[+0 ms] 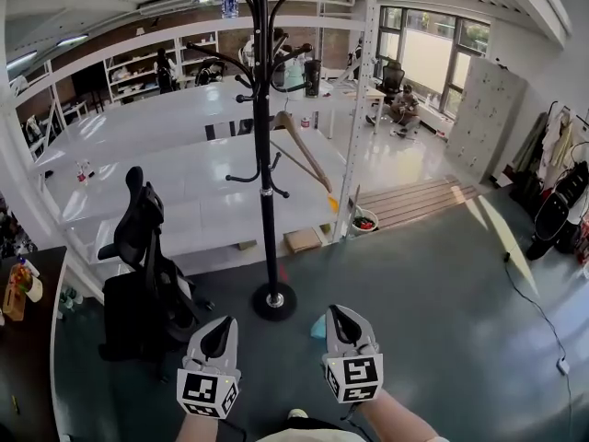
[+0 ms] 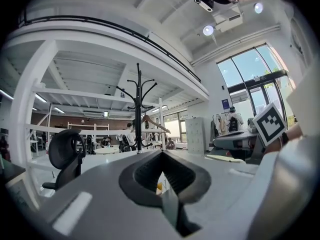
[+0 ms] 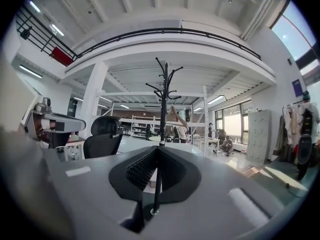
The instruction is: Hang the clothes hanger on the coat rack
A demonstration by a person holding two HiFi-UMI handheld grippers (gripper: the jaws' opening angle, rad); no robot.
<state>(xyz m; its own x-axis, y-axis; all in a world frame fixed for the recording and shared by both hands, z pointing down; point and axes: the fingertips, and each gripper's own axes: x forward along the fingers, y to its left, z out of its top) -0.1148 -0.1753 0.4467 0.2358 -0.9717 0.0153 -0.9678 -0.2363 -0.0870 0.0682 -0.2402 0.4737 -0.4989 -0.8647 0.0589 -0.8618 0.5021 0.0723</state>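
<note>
1. Grey floor (image 1: 442, 320) and long white tables (image 1: 184, 191) fill the hall. A black rack (image 1: 268, 210) stands on the floor straight ahead of us, with a chair (image 1: 138, 238) to its left.
2. We find the hanger (image 1: 302, 145) on the rack. Its hook sits over one of the rack's middle arms, just right of the pole in the head view and below the top crown of hooks.
3. The hanger hangs hook up, and its wooden shoulders slope down from the neck like a shallow roof. Its long axis lies about level, and in the head view it slants from the pole toward the lower right. We cannot tell how deep the hook sits on the arm.
4. Our left gripper (image 1: 221, 328) and right gripper (image 1: 341, 319) are at the bottom edge of the head view, both pointing level and well apart from the rack. In its own view each has its jaws closed tip to tip, with nothing between them.
5. We judge the hanging step done, since the hanger is on the rack and neither gripper carries anything.
6. Any next move would only be a check that the hook is seated. That calls for opening one pair of jaws, reaching up to the middle arm and keeping off the pole, because a knock could swing the hanger loose.
</note>
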